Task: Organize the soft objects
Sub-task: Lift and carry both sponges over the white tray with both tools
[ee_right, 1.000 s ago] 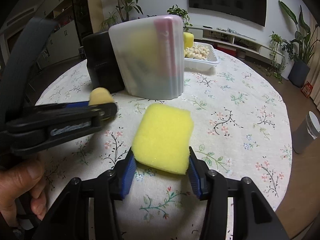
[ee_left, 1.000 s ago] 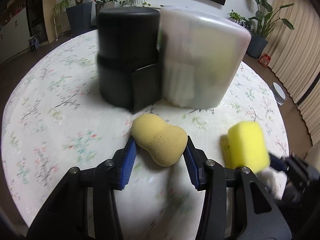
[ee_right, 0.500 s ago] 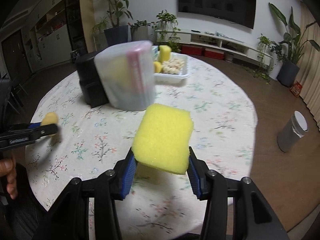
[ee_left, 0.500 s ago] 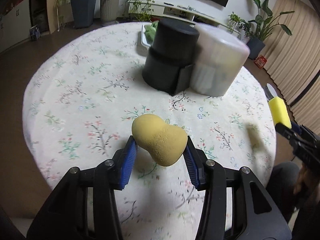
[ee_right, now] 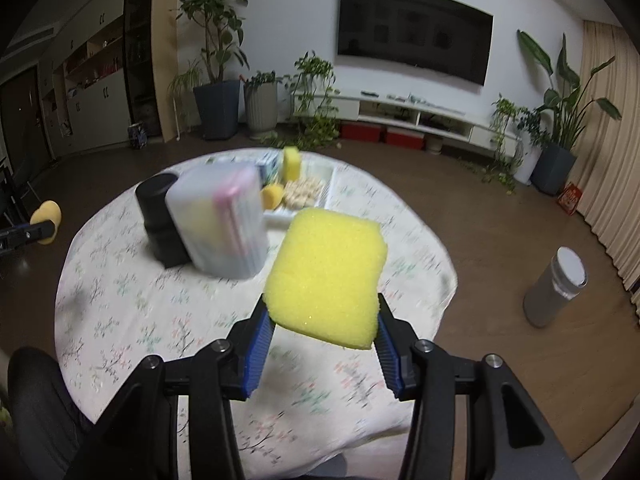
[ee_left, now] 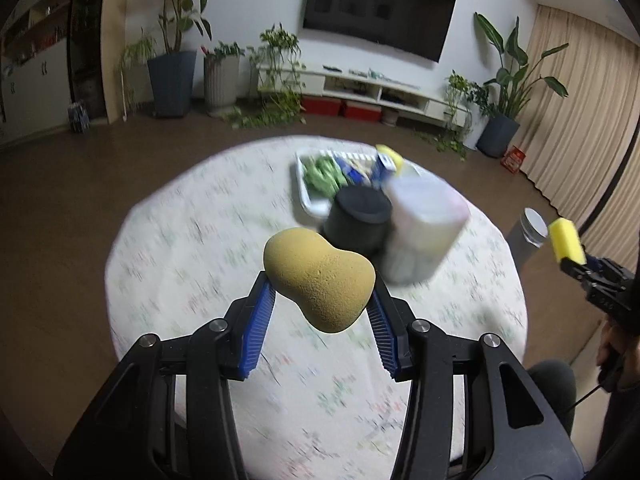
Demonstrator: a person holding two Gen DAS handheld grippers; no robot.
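My left gripper (ee_left: 320, 300) is shut on a tan gourd-shaped makeup sponge (ee_left: 318, 278), held high above the round floral table (ee_left: 192, 264). My right gripper (ee_right: 322, 320) is shut on a yellow rectangular sponge (ee_right: 328, 278), also held high over the table's near side. The right gripper and its sponge (ee_left: 566, 246) show at the right edge of the left wrist view. The left gripper's sponge (ee_right: 47, 222) shows at the left edge of the right wrist view.
A black cylinder (ee_left: 358, 220) and a translucent white container (ee_left: 424, 228) stand side by side mid-table. Behind them a white tray (ee_right: 320, 196) holds several soft items, among them a yellow sponge (ee_right: 291, 164). A grey bin (ee_right: 556, 292) stands on the floor at right.
Both grippers have risen and pulled back from the table with their sponges still held. The containers now look smaller and farther away.
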